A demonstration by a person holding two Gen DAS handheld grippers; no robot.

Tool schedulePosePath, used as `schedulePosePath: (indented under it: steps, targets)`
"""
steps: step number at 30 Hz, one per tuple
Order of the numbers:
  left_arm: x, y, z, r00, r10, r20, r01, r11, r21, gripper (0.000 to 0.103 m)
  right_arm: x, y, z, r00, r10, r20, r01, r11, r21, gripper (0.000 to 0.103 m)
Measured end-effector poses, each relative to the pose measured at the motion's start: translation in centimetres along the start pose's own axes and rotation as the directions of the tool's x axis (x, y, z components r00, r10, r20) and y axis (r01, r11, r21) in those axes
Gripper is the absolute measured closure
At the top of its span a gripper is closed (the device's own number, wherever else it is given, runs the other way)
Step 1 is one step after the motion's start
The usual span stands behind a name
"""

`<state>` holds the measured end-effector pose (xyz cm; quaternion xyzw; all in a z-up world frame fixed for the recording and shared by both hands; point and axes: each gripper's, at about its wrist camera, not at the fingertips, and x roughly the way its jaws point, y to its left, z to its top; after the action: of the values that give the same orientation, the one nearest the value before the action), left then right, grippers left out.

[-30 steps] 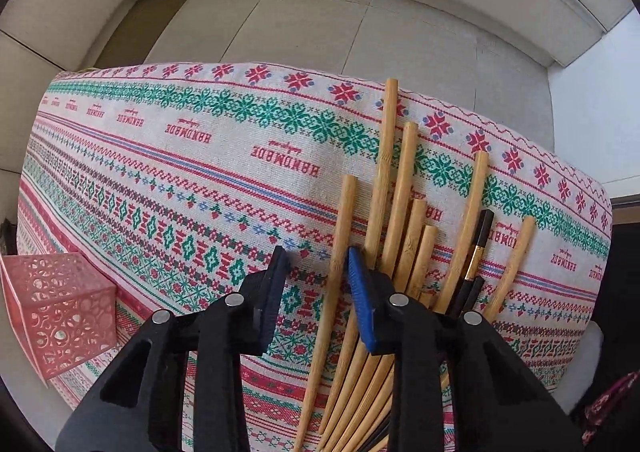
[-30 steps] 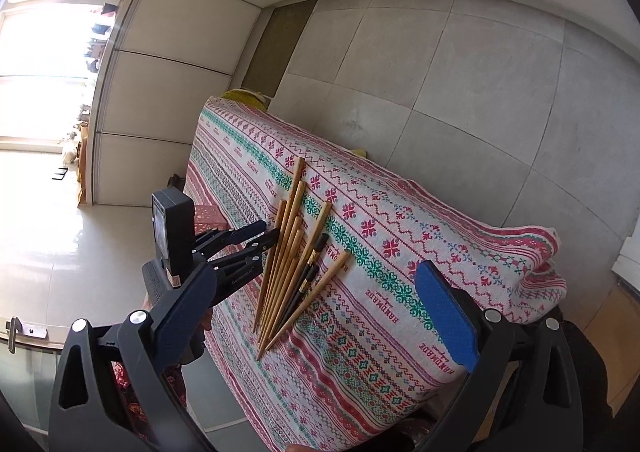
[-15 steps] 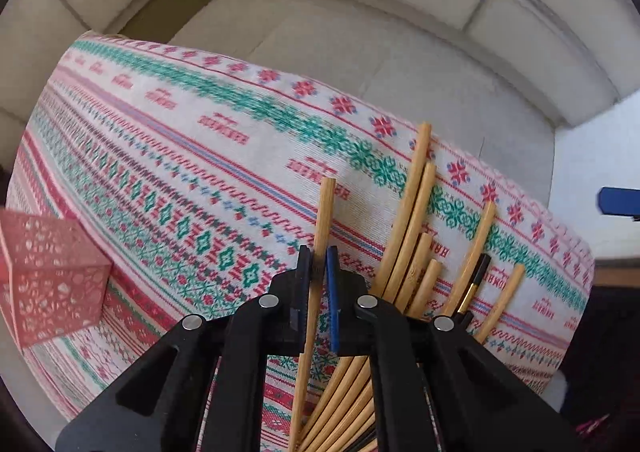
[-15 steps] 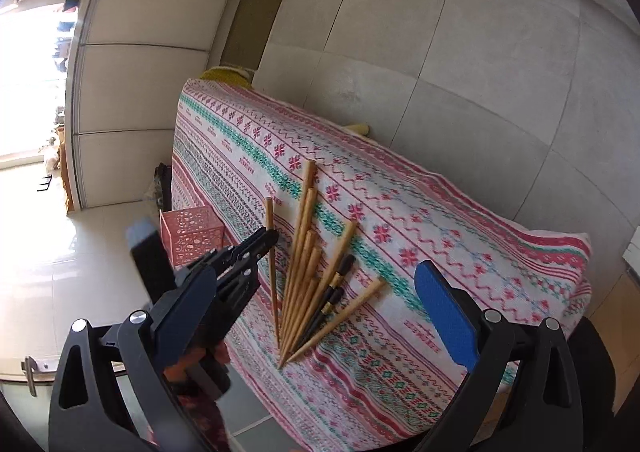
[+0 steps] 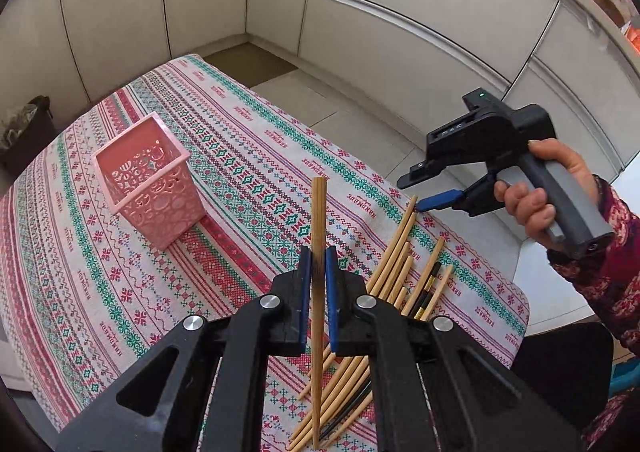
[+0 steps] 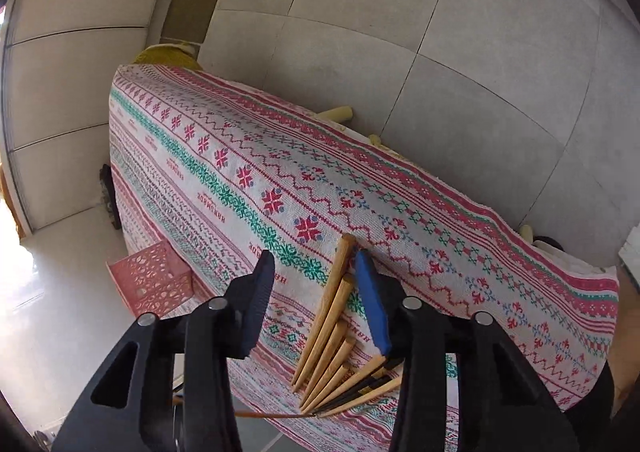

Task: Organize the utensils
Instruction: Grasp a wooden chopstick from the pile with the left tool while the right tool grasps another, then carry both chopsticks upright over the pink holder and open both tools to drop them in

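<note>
Slender round wooden chopstick (image 5: 319, 220), latticed pink basket (image 5: 150, 180)

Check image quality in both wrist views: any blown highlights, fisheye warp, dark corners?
Left wrist view: evenly lit, sharp; wall panels bow strongly, black vignette in the corners; pink basket crisp. Right wrist view: floor at the left edge blown out white; tablecloth curves like a barrel; chopsticks sharp.

The left gripper (image 5: 316, 272) hides the held chopstick's (image 5: 319, 212) middle and the lower ends of the chopstick pile (image 5: 404, 272). At the left wrist view's right edge, the person's sleeve (image 5: 608, 272) is cut off. In the right wrist view, the pink basket (image 6: 150, 284) sits half hidden behind the tablecloth (image 6: 240, 156).
</note>
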<state>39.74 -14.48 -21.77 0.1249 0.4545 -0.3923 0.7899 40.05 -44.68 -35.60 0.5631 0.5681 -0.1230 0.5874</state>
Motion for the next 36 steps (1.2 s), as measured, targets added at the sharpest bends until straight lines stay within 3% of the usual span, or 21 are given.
schedulePosePath:
  steps: [4,7,10,14,17,22,27,32,36]
  targets:
    - [-2.1,0.7,-0.9,0.999,0.000,0.050,0.001,1.000,-0.014,0.097,1.0,1.6,-0.5,0.992,-0.128,0.013,0.128,0.992,-0.006,0.072]
    - [-3.7,1.2,-1.5,0.996,-0.001,0.092,0.006,0.998,-0.056,0.097,1.7,2.6,-0.8,0.974,-0.221,0.051,0.221,0.975,-0.012,0.092]
    - [-5.3,1.9,-2.1,0.991,0.015,0.135,-0.001,0.995,-0.101,0.097,1.9,3.6,-1.3,0.962,-0.258,0.086,0.261,0.965,-0.028,0.092]
    - [-8.0,2.4,-2.8,0.979,0.049,0.196,-0.019,0.988,-0.151,0.097,1.6,4.1,-2.8,0.988,-0.122,0.094,0.128,0.990,-0.060,0.094]
    - [-10.4,2.5,-3.1,0.961,0.098,0.257,-0.049,0.981,-0.188,0.097,-0.5,6.3,-5.9,0.988,0.004,0.152,0.028,0.979,-0.204,0.094]
    - [-13.8,2.3,-3.2,0.927,0.164,0.338,-0.085,0.968,-0.237,0.097,-4.8,10.1,-13.0,0.967,0.140,0.215,-0.026,0.887,-0.460,0.094]
    - [-16.0,1.5,-2.2,0.910,0.186,0.370,-0.100,0.966,-0.240,0.097,-9.5,13.0,-18.7,0.945,0.220,0.240,-0.025,0.784,-0.620,0.094]
    - [-17.7,1.3,0.0,0.889,0.217,0.404,-0.123,0.961,-0.247,0.097,-14.3,16.0,-20.9,0.930,0.273,0.247,-0.032,0.729,-0.684,0.094]
    - [-19.4,1.9,2.3,0.854,0.248,0.457,-0.136,0.955,-0.263,0.097,-18.4,18.7,-21.5,0.899,0.336,0.282,-0.032,0.690,-0.723,0.094]
